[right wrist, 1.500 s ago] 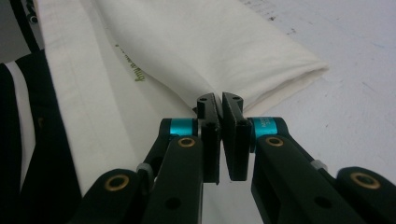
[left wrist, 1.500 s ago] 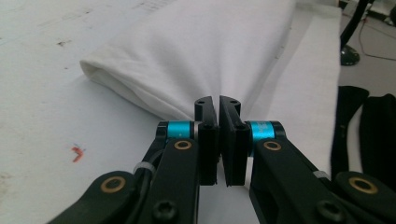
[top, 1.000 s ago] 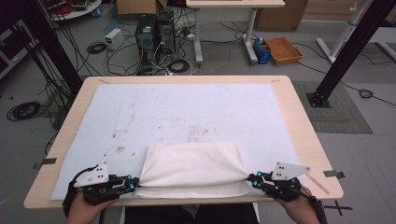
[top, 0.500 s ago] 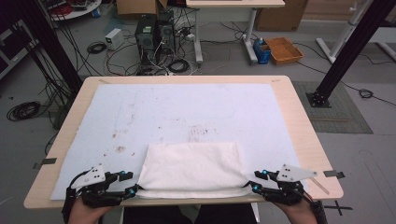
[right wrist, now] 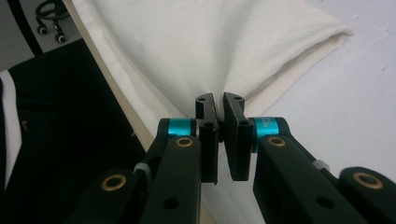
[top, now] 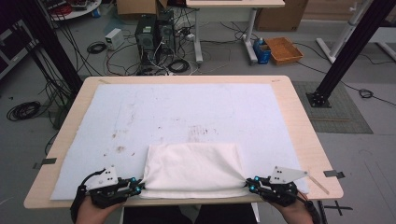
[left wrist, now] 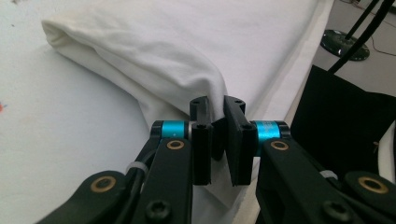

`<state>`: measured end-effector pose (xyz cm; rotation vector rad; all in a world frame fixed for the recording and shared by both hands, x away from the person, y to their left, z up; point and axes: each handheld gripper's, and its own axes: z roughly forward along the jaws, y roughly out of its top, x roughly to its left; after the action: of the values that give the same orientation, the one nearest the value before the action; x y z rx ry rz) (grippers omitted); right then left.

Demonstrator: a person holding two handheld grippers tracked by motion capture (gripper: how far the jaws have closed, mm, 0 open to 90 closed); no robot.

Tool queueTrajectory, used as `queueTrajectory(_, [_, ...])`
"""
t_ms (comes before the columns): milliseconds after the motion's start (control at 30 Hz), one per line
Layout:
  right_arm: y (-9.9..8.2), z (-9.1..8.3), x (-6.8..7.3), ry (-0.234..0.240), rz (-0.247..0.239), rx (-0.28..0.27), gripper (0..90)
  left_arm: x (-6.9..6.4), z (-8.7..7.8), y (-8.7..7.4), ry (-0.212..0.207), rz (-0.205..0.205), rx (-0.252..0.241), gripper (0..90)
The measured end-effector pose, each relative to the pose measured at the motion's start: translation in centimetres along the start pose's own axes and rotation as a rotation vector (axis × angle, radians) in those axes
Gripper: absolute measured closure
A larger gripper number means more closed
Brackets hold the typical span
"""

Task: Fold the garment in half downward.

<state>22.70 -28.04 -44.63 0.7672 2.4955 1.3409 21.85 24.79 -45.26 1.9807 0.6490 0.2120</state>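
My left gripper [top: 138,186] pinches folded white cloth [top: 194,169] at near-left corner, jaws just closed; my right gripper [top: 250,183] pinches near-right corner, likewise. Cloth's long axis spans between them, bulk lying ahead.

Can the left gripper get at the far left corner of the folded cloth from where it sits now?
Probably yes. The left gripper is pinching the white cloth at its near left corner, and the mat beyond it lies bare, so after letting go nothing blocks the way.
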Motion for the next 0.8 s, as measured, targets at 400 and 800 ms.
queueTrajectory(400, [-0.3,-1.3,1.0,0.017,0.014,0.007,86.4,-0.1,-1.0,-0.9,-0.051,-0.030,0.008,82.0])
queueTrajectory(800, [-1.0,-1.7,0.5,0.029,0.057,0.006,75.9,-0.5,-1.0,-0.9,-0.047,-0.021,0.006,70.5])
